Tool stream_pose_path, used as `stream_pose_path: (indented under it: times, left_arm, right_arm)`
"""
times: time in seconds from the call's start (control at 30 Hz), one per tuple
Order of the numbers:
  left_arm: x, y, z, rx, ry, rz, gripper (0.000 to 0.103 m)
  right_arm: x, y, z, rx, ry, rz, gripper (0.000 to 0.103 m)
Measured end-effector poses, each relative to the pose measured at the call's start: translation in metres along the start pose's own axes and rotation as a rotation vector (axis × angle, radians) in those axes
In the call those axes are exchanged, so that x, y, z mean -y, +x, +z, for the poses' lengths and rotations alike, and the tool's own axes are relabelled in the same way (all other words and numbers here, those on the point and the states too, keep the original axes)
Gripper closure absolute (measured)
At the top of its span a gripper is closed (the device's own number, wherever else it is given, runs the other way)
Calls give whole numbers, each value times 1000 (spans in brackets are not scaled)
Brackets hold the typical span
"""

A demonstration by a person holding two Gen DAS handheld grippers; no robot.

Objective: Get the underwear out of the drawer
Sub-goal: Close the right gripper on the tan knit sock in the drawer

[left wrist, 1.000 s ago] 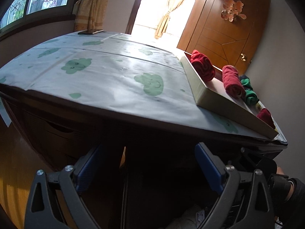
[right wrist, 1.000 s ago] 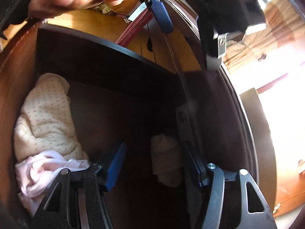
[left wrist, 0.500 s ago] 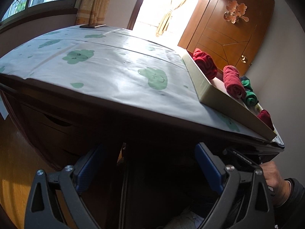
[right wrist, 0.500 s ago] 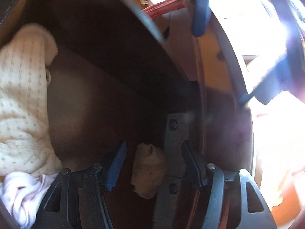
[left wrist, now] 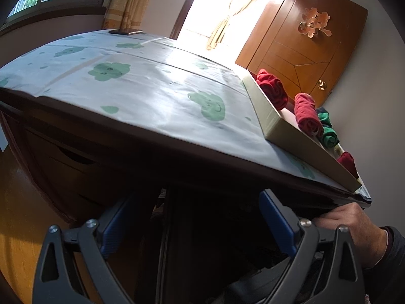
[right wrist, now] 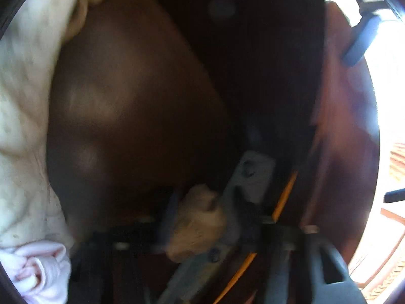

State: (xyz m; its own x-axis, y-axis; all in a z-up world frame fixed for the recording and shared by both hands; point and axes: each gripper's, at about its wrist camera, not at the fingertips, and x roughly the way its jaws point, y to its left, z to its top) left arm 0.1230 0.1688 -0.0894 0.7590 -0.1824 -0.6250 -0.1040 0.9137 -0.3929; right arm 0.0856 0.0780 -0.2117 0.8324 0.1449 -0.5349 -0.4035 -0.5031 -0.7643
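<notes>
Underwear: small beige bundle low in right wrist view, lying on dark drawer floor near right-hand wall, touching grey metal bracket of drawer runner. Right gripper blurred; jaws just closing, blue pad seen against left side of bundle, other finger lost in blur behind bracket. Clenched on the beige bundle as far as visible. Cream dotted garment piled along left side of drawer, well apart from bundle; pink garment bunched below it at lower left corner. Orange strip running beside bracket. Left gripper seen in left wrist view, released, blue pads wide apart, nothing between them, pointing at dark open space under desk edge. Desk top covered by pale sheet with green cloud prints. Shallow tan tray at right end of desk, holding rolled red cloths and rolled green cloths. Person's hand with dark sleeve at lower right, under desk edge. Wooden door with gold ornament behind tray; curtain and window at upper left; flat dark object at far desk edge, too small to identify.
</notes>
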Motion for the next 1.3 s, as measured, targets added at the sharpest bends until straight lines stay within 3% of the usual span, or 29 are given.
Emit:
stream_pose_path:
  times: [0.1, 0.4, 0.57, 0.73, 0.8, 0.83, 0.93, 1.0, 1.13, 1.3]
  left_arm:
    - [1, 1, -1, -4, 3, -6, 6]
    - [1, 1, -4, -10, 0, -5, 6]
    - [4, 0, -5, -8, 13, -3, 6]
    - [16, 1, -7, -16, 85, 24, 6]
    - [25, 3, -8, -27, 133, 28, 6]
    - [29, 5, -8, -40, 159, 27, 6]
    - [43, 12, -12, -93, 244, 12, 6]
    - [51, 14, -15, -116, 296, 16, 6]
    - [58, 16, -19, -135, 349, 23, 6]
    - [57, 17, -20, -147, 344, 18, 6]
  right_arm:
    - [5, -3, -5, 21, 74, 42, 95]
    - [11, -75, -38, 115, 234, 66, 100]
    - [30, -112, -67, 186, 488, 193, 100]
    - [31, -95, -103, 217, 651, 353, 99]
    - [36, -90, -112, 234, 719, 376, 91]
    - [34, -92, -113, 235, 746, 397, 77]
    - [38, -86, -116, 235, 799, 395, 52]
    - [40, -81, -120, 247, 847, 418, 44]
    - [39, -68, -120, 217, 889, 451, 44]
    - [36, -49, -120, 170, 920, 513, 44]
